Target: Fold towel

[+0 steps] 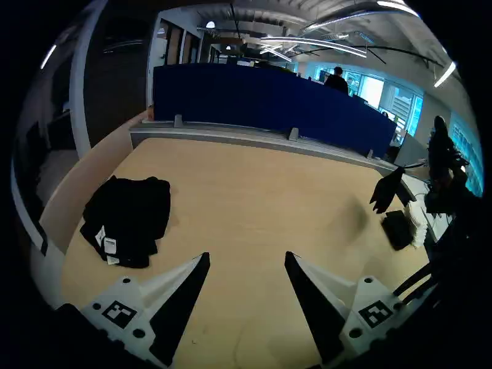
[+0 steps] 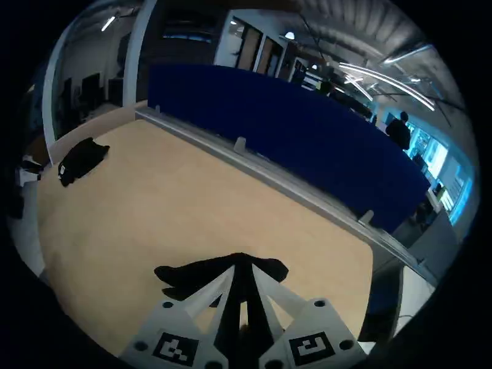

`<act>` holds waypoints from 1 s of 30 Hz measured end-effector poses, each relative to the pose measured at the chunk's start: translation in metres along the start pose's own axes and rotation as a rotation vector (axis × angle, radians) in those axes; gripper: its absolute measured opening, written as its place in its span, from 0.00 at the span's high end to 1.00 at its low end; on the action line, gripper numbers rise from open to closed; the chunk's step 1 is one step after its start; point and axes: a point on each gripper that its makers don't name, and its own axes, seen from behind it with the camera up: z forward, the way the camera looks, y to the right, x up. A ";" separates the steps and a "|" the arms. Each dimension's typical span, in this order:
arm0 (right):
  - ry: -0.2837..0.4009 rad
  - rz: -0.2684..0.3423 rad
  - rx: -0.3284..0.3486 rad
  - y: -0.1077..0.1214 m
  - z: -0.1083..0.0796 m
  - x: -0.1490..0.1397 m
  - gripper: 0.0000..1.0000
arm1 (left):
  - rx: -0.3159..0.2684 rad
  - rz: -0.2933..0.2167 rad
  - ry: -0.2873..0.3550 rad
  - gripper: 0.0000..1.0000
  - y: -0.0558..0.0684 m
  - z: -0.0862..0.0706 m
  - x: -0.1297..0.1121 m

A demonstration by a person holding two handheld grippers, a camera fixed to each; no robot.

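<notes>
A black towel (image 2: 203,273) is bunched just above the wooden table (image 2: 154,209), and my right gripper (image 2: 243,270) is shut on it, its fingers almost touching with cloth between them. In the left gripper view the same black towel (image 1: 386,190) hangs in a dark bunch at the table's right edge. My left gripper (image 1: 246,257) is open low over the bare table (image 1: 258,190), nothing between its fingers. A pile of folded black towels (image 1: 126,218) with white tags lies to its left; the same pile (image 2: 80,158) sits at the table's far left corner.
A blue partition (image 1: 270,98) on a grey rail runs along the table's far edge. A stack of black and white cloths (image 1: 407,226) sits at the right, beside a person's dark figure (image 1: 446,172). Another person (image 1: 336,79) stands behind the partition.
</notes>
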 end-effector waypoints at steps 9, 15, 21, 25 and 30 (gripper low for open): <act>-0.028 0.017 -0.041 0.040 -0.008 -0.023 0.96 | 0.001 0.015 -0.009 0.10 0.008 0.006 0.002; -0.041 0.029 -0.060 0.060 -0.010 -0.035 0.96 | -0.001 0.020 -0.011 0.10 0.015 0.008 0.003; -0.057 0.038 -0.069 0.070 -0.010 -0.047 0.96 | 0.001 0.030 -0.015 0.10 0.020 0.009 0.003; -0.061 0.046 -0.072 0.072 -0.013 -0.054 0.95 | -0.002 0.033 -0.016 0.10 0.025 0.010 0.003; -0.073 0.052 -0.079 0.074 -0.021 -0.065 0.96 | -0.009 0.041 -0.018 0.10 0.031 0.010 0.004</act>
